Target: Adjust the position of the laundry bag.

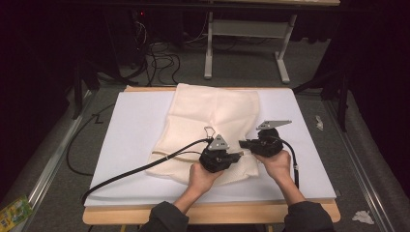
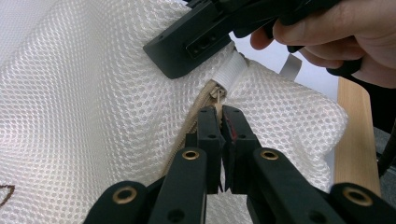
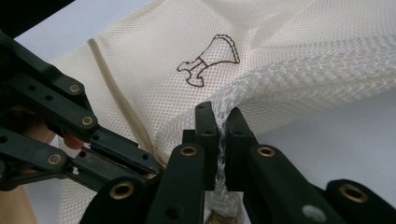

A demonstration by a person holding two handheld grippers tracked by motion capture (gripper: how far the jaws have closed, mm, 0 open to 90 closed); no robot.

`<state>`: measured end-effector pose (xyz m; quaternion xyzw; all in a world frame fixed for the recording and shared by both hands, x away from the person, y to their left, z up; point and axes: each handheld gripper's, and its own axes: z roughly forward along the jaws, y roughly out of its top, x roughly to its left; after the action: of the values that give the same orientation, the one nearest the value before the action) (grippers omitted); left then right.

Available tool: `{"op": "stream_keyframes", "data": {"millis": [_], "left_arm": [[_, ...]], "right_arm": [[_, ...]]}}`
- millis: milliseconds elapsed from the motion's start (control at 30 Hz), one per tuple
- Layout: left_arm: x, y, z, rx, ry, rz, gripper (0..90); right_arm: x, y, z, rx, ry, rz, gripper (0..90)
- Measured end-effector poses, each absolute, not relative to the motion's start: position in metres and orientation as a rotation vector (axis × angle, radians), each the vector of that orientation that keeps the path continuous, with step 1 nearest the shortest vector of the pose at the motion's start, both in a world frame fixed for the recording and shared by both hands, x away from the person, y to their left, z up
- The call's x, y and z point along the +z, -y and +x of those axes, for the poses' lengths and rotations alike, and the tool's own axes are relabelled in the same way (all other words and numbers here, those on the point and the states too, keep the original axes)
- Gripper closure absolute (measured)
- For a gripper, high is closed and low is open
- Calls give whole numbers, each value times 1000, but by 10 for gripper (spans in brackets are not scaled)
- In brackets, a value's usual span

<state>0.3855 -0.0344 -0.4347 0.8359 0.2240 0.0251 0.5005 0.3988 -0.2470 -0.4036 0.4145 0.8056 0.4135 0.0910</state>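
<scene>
The mesh bag lies flat on the white table, its zipper running along the near edge. The left gripper is clamped shut on the zipper pull at the end of the track, beside a white tab. The right gripper is closed tight on a fold of mesh at the bag's corner, holding it as an anchor.

The main risk is the pull slipping out: it is small and thin, and the jaws seem to catch only its tip, though the angle makes that hard to judge. A pull off the line of the track could jam the slider or snag mesh in the teeth. If the right gripper's hold on the loose weave gives, the bag bunches and travels with the left hand instead of unzipping. The two grippers also sit very near each other, so a careless move could knock them together.
</scene>
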Motion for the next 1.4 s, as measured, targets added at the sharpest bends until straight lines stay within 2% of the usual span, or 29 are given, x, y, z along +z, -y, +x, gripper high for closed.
{"op": "stream_keyframes", "data": {"millis": [1400], "left_arm": [[-433,21,387,72,-564,2024,871]], "right_arm": [[-405,251,396,1209,-2402,1215,884]]}}
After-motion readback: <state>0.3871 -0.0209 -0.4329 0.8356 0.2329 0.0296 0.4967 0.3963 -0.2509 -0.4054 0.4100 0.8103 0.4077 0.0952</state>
